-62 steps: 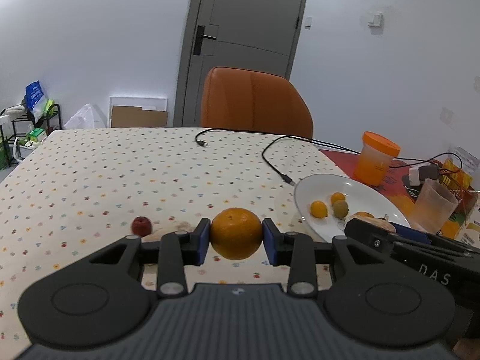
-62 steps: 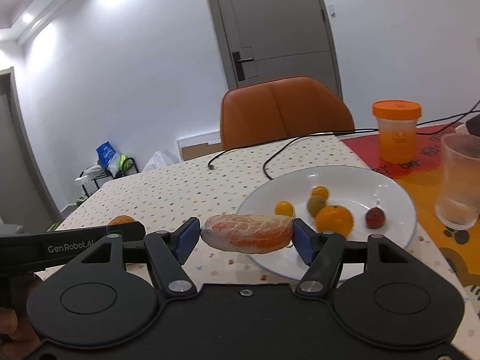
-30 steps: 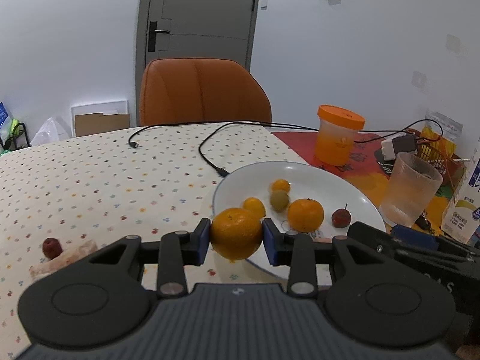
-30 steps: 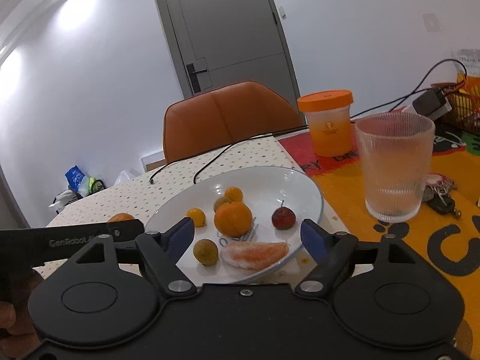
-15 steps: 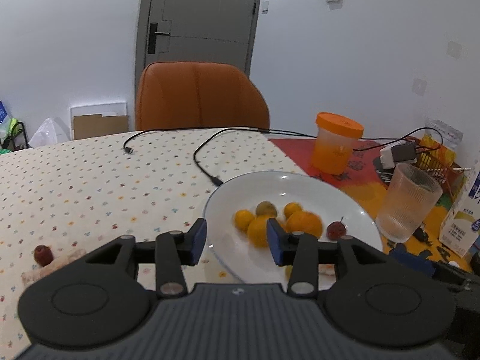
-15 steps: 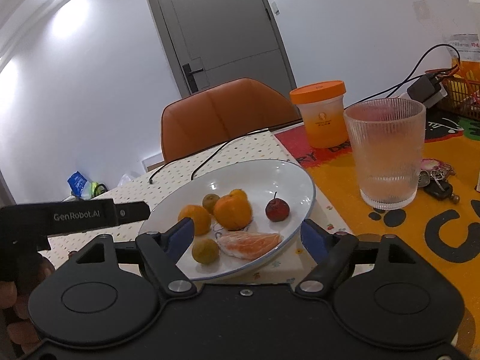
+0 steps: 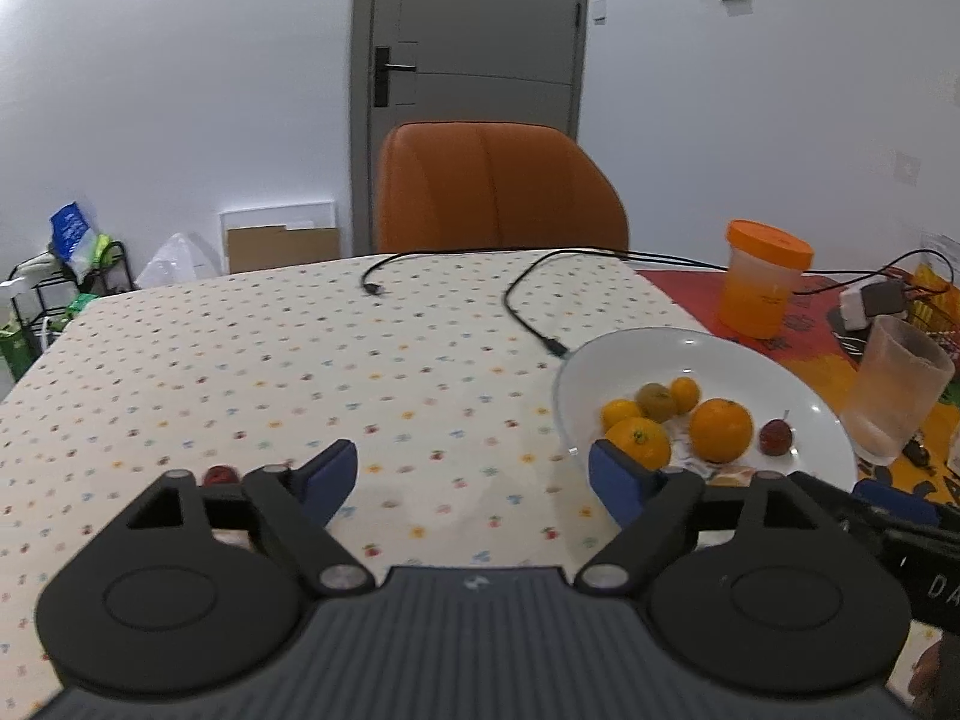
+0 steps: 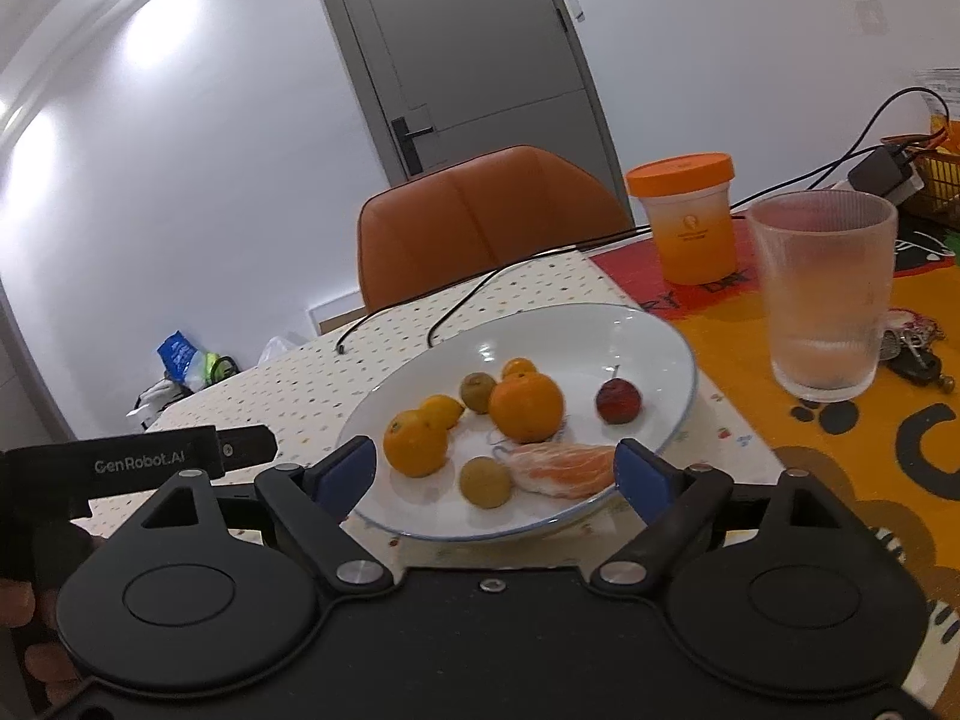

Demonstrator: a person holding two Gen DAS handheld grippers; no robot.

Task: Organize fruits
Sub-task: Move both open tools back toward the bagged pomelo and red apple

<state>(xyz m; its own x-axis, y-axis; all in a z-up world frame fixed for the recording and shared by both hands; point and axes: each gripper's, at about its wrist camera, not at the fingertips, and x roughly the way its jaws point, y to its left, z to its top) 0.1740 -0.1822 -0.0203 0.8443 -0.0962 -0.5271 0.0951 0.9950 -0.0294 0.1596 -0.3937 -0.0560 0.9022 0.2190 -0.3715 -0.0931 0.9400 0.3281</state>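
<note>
A white plate [image 8: 660,348] holds several fruits: an orange [image 8: 415,443], a second orange [image 8: 527,407], a peeled segment [image 8: 564,469], a small red fruit [image 8: 618,400] and small yellow and greenish ones. My right gripper [image 8: 495,474] is open just in front of the plate's near rim, with nothing in it. In the left wrist view the plate [image 7: 600,372] lies to the right. My left gripper [image 7: 474,477] is open and empty over the dotted tablecloth. A small red fruit [image 7: 219,475] peeks out behind its left finger.
A ribbed glass [image 8: 825,294] and an orange-lidded jar [image 8: 690,219] stand right of the plate, with keys [image 8: 915,348] on the orange mat. Black cables [image 7: 528,306] run across the tablecloth. An orange chair [image 7: 498,192] stands at the far edge.
My left gripper let the orange go onto the plate, opened wide and swung back left. My right gripper dropped the peeled segment on the plate and has stayed open in front of it.
</note>
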